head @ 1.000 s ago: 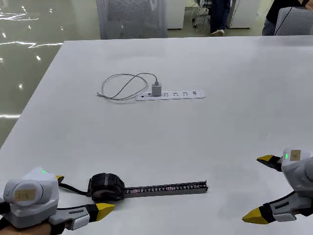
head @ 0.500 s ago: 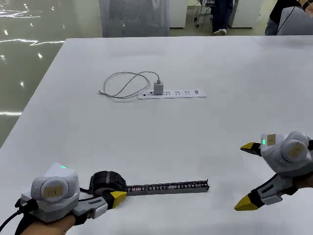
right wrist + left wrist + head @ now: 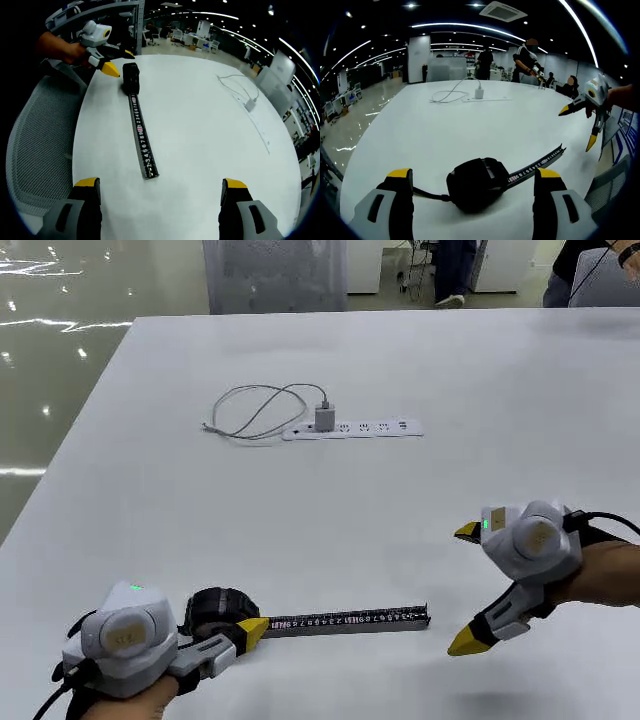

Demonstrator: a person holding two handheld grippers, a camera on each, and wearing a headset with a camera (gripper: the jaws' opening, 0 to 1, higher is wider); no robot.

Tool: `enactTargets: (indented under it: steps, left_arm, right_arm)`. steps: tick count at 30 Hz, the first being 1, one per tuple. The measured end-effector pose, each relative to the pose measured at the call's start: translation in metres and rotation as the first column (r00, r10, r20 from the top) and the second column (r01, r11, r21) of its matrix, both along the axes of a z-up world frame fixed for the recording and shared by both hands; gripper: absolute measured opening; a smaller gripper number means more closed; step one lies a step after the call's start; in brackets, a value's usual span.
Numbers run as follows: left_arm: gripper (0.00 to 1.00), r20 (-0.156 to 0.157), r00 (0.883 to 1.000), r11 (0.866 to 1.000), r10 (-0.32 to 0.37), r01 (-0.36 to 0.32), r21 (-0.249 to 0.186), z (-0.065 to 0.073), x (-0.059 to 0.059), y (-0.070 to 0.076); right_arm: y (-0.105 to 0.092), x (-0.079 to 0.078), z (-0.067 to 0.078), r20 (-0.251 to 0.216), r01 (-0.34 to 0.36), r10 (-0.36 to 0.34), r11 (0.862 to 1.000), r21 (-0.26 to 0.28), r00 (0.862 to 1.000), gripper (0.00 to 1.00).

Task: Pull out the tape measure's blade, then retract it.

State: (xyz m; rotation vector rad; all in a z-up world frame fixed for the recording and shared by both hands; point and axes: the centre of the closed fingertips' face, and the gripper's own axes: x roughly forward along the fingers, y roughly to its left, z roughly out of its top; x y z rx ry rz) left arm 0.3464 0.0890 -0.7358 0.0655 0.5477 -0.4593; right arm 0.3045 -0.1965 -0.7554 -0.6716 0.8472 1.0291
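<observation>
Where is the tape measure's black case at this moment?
In the head view, the case lies low on the left of the table, between the open jaws of the left gripper, its blade stretching right.

Right gripper view. The right gripper rose from the bottom edge, its two yellow-tipped grey jaws spread wide with nothing between them, over the white tabletop. Just ahead of the jaws lay the free end of the dark numbered blade, which ran flat across the table to the black tape measure case. The white left gripper, held by a hand, stood at the case with its yellow tips parted. A grey mesh chair stood beside the table edge. A white power strip with a plugged-in charger and looped cable lay well apart from the tape.
</observation>
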Motion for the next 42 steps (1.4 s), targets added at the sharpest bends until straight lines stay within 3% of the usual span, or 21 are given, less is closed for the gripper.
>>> enactTargets:
  steps: [3, 6, 11, 13, 16, 19, 23, 27, 32, 42]
  left_arm:
    - [0.99, 0.023, 0.999, 0.999, -0.023, 0.023, 0.025, -0.007, 0.000, -0.007]
    - [0.99, 0.044, 0.999, 0.999, -0.020, 0.019, 0.034, -0.008, 0.001, -0.008]
    - [0.99, 0.076, 0.997, 0.999, 0.009, -0.012, 0.044, -0.013, 0.007, -0.004]
    - [0.99, 0.064, 0.998, 0.999, 0.025, -0.027, 0.043, -0.020, 0.007, -0.002]
    - [0.99, 0.035, 0.998, 0.998, 0.050, -0.051, 0.025, -0.027, 0.006, 0.000]
    - [0.99, 0.036, 0.996, 0.997, 0.077, -0.078, 0.013, -0.027, 0.009, 0.002]
    - [0.99, 0.049, 0.995, 0.996, 0.087, -0.086, -0.010, -0.024, 0.011, 0.000]
    - [0.99, 0.037, 0.995, 0.996, 0.090, -0.089, -0.017, -0.024, 0.012, 0.000]
    - [0.99, 0.024, 0.995, 0.995, 0.096, -0.096, -0.027, -0.026, 0.013, 0.001]
    - [0.99, 0.020, 0.996, 0.996, 0.082, -0.082, -0.019, -0.026, 0.011, 0.000]
  right_arm:
    - [0.003, -0.006, -0.013, -0.045, -0.051, 0.051, 0.999, -0.012, 0.998, 0.99]
    - [0.007, -0.007, -0.019, -0.049, -0.096, 0.095, 0.995, -0.022, 0.994, 0.99]
    - [0.012, -0.002, -0.026, -0.061, -0.084, 0.084, 0.996, -0.011, 0.995, 0.98]
    - [0.013, 0.001, -0.028, -0.054, -0.091, 0.090, 0.996, -0.021, 0.994, 0.89]
    - [0.015, 0.003, -0.032, -0.060, -0.094, 0.093, 0.995, -0.022, 0.994, 0.89]
    - [0.015, 0.003, -0.037, -0.059, -0.125, 0.123, 0.992, -0.035, 0.991, 0.78]
    - [0.016, 0.000, -0.043, -0.058, -0.169, 0.165, 0.983, -0.071, 0.985, 0.69]
    - [0.017, 0.000, -0.044, -0.057, -0.185, 0.181, 0.979, -0.081, 0.982, 0.61]
    - [0.018, -0.003, -0.044, -0.073, -0.190, 0.184, 0.978, -0.082, 0.980, 0.41]
    - [0.019, -0.006, -0.049, -0.089, -0.213, 0.204, 0.972, -0.096, 0.975, 0.27]
